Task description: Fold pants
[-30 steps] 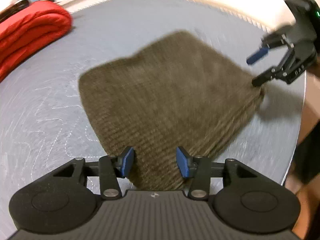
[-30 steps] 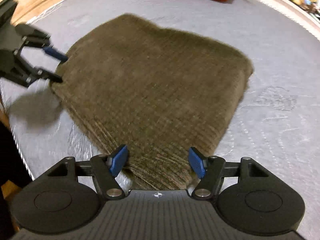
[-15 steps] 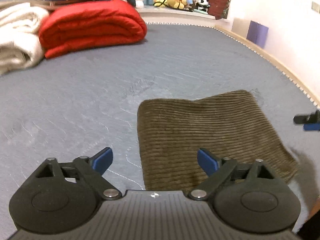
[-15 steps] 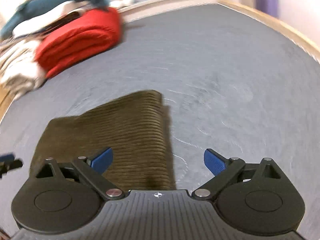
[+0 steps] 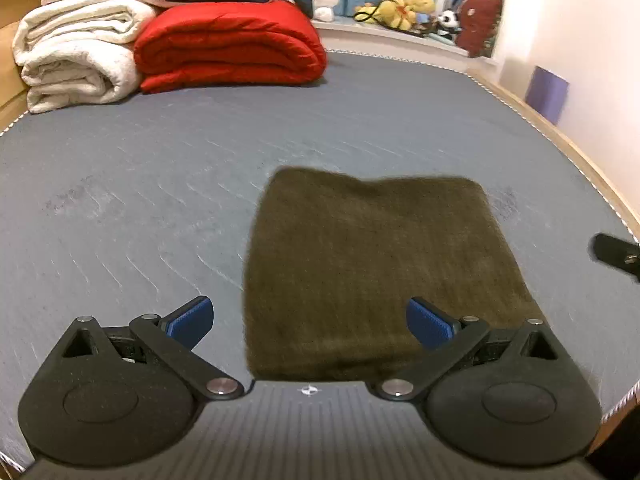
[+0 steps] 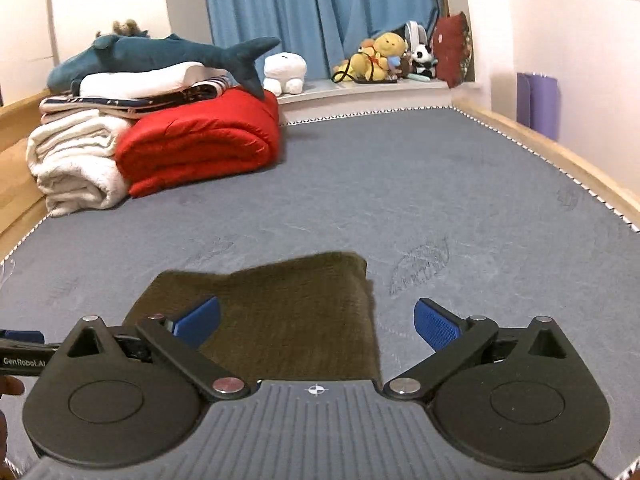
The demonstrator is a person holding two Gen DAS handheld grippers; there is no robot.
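The olive-brown corduroy pants [image 5: 372,272] lie folded into a flat square on the grey-blue mattress [image 5: 160,184]. My left gripper [image 5: 308,318] hovers above their near edge. Its jaws are opening wide and the blue pads [image 5: 188,320] touch nothing. In the right wrist view the pants [image 6: 288,320] sit low and left of centre. My right gripper [image 6: 316,318] hangs over their right edge, its jaws also opening, with nothing held between them. A black piece of each gripper shows at the edge of the other's view.
A folded red quilt [image 5: 228,48] and rolled white blankets [image 5: 76,56] are stacked at the far left, with a blue shark plush [image 6: 160,54] on top. Stuffed toys [image 6: 384,58] line the sill before blue curtains. A wooden bed rail [image 6: 560,160] runs along the right.
Both grippers have let go of the pants' corners, opened wide, and drawn back and up. Both views have tilted up and rolled level, and the pants now lie flat.
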